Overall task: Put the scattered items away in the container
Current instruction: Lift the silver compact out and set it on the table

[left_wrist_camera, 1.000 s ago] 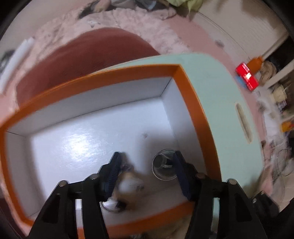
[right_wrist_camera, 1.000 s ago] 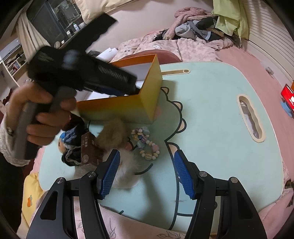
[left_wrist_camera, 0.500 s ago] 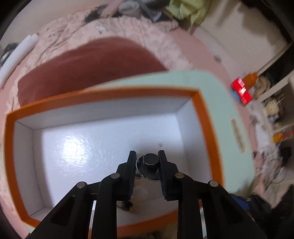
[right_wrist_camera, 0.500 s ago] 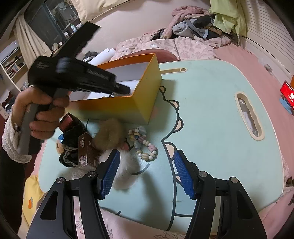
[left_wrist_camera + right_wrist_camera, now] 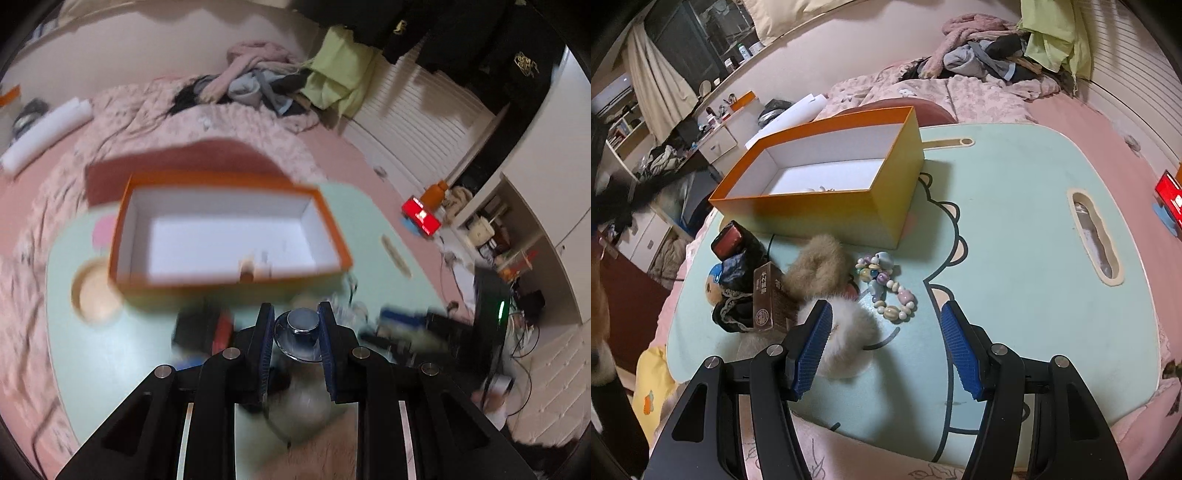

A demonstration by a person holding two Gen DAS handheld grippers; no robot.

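Note:
The orange box [image 5: 812, 210] with a white inside stands on the mint-green table [image 5: 1015, 184]. In the left wrist view the box [image 5: 221, 181] lies ahead and below, blurred. My left gripper [image 5: 297, 314] is shut on a small round clear jar with a dark top [image 5: 303, 321], held above the table in front of the box. My right gripper [image 5: 884, 310] hangs open over the scattered items: a white fluffy puff [image 5: 849, 339], a brown fluffy scrunchie [image 5: 820, 262], a bead bracelet [image 5: 886, 288], a brown carton [image 5: 768, 299], a black bag [image 5: 738, 247] and a small doll [image 5: 714, 284].
The table has a handle slot [image 5: 1097, 243] on the right and a round recess [image 5: 94, 291] at the left. A maroon cushion [image 5: 177, 166] and pink bedding lie behind the box. A red-lit device [image 5: 421, 219] sits on the floor to the right.
My left gripper closed on the round jar inside the box, then pulled back and up out of the box with it, leaving the right wrist view. The right gripper has stayed put.

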